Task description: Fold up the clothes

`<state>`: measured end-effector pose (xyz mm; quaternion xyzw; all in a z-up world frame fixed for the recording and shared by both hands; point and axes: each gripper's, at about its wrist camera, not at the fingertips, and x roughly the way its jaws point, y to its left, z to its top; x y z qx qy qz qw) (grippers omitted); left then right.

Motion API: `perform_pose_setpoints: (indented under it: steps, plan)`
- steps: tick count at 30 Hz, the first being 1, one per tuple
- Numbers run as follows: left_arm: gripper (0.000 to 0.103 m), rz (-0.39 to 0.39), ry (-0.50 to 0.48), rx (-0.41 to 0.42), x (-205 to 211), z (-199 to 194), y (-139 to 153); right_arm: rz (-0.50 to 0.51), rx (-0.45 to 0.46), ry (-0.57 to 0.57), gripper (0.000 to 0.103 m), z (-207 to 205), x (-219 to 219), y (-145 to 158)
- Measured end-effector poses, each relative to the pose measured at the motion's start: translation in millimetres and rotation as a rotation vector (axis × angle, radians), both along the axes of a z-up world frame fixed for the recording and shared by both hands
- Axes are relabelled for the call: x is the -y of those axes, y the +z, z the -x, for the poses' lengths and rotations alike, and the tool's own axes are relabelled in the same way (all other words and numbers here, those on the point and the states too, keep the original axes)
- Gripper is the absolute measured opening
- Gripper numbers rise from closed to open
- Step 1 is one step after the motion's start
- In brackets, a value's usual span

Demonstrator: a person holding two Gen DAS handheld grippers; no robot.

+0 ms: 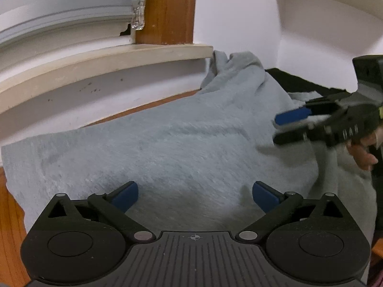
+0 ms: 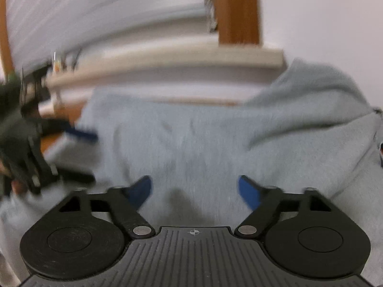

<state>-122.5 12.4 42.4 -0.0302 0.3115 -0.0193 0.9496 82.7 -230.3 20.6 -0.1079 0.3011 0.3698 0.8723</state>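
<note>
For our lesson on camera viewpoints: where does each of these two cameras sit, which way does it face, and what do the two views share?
Left wrist view: sits on the left gripper, facing forward over the grey garment toward the window sill; its open fingers show, with the right gripper and a hand at right.
Right wrist view: sits on the right gripper, facing the same garment; its open fingers show, the left gripper blurred at left.
Shared: garment, sill, wooden post, each other's gripper.

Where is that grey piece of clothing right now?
The grey garment lies spread over the wooden table, filling the middle of both wrist views, its far end bunched against the white wall under the window ledge.
</note>
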Motion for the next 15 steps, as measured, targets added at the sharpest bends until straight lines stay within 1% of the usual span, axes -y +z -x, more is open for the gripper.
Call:
perform_pose_setpoints:
  steps: [2,4,6,8,10,12,13,15]
  plan:
    - [0.102,0.007,0.008,0.017,-1,3,2,0.002,0.002,-0.019,0.064,-4,0,1]
    - [0.102,0.024,0.023,0.068,-9,12,7,0.005,0.004,-0.037,0.064,-7,1,2]
    - [0.102,0.027,0.073,0.131,-26,28,14,0.007,0.007,-0.056,0.065,-11,1,4]
    - [0.101,0.048,0.150,0.159,-56,44,21,0.008,0.009,-0.068,0.066,-13,1,4]
    - [0.099,0.077,0.222,0.160,-87,57,25,0.007,0.011,-0.068,0.070,-13,1,3]
    - [0.099,0.081,0.295,0.154,-118,67,28,0.006,0.014,-0.069,0.072,-13,2,1]
    - [0.098,0.081,0.339,0.147,-134,69,29,0.005,0.015,-0.069,0.073,-13,2,1]
    - [0.097,0.106,0.408,0.121,-161,68,28,0.004,0.017,-0.069,0.075,-13,2,-1]
